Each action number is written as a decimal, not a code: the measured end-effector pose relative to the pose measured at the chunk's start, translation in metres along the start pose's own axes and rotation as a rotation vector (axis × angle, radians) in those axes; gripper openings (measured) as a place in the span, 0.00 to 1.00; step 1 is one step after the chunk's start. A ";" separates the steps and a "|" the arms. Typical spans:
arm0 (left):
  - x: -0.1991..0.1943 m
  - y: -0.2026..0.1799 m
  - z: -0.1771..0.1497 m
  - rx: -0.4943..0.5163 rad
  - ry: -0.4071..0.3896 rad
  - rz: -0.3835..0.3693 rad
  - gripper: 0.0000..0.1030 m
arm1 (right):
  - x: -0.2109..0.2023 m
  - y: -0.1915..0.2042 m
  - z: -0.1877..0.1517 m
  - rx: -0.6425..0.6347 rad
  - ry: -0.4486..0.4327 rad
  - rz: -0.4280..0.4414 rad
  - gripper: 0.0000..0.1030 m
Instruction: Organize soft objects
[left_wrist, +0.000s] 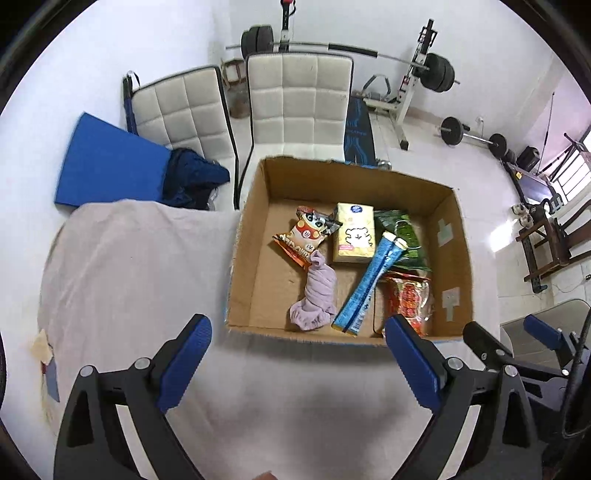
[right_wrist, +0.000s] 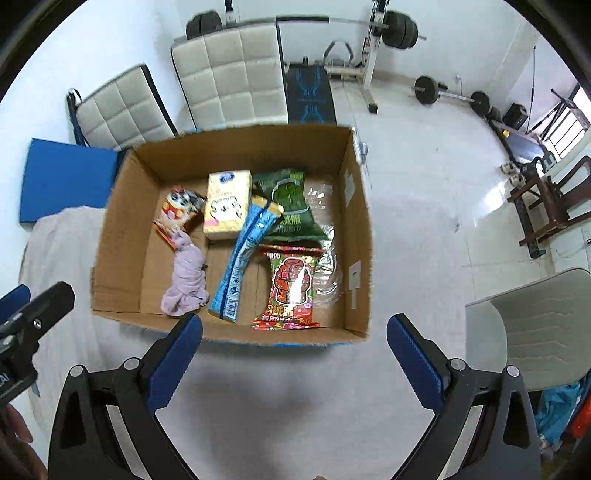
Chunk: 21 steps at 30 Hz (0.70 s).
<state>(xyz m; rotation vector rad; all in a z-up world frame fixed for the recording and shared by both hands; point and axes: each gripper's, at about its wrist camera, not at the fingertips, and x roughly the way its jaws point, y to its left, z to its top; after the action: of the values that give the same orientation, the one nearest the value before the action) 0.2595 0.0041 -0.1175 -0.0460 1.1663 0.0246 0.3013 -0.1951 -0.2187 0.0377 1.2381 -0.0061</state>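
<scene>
An open cardboard box (left_wrist: 251, 236) (right_wrist: 122, 229) stands on the cloth-covered table (left_wrist: 140, 266). Inside lie a rolled lilac cloth (left_wrist: 316, 295) (right_wrist: 186, 280), a yellow tissue pack (left_wrist: 354, 232) (right_wrist: 226, 205), a blue sachet (left_wrist: 369, 284) (right_wrist: 242, 258), a green packet (left_wrist: 400, 229) (right_wrist: 288, 206), a red packet (left_wrist: 408, 299) (right_wrist: 291, 288) and an orange snack bag (left_wrist: 306, 236) (right_wrist: 177, 212). My left gripper (left_wrist: 299, 365) is open and empty just before the box's near wall. My right gripper (right_wrist: 295, 362) is open and empty, also before the near wall.
Two white padded chairs (left_wrist: 295, 96) (right_wrist: 229, 74) stand behind the box. A blue mat (left_wrist: 110, 162) lies at the left. A grey chair (right_wrist: 535, 325) is at the right. Weight equipment (left_wrist: 424, 74) lines the far wall.
</scene>
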 end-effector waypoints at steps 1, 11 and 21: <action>-0.007 0.000 -0.002 0.003 -0.008 0.000 0.94 | -0.013 -0.001 -0.004 -0.001 -0.021 0.000 0.99; -0.097 -0.001 -0.034 0.024 -0.108 0.003 0.94 | -0.121 -0.017 -0.046 0.020 -0.135 0.041 0.99; -0.154 0.003 -0.058 0.024 -0.152 -0.004 0.94 | -0.213 -0.019 -0.081 -0.006 -0.227 0.058 0.99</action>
<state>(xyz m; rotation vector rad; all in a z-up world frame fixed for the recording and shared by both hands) 0.1458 0.0046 0.0018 -0.0249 1.0140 0.0108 0.1550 -0.2153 -0.0438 0.0659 1.0093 0.0425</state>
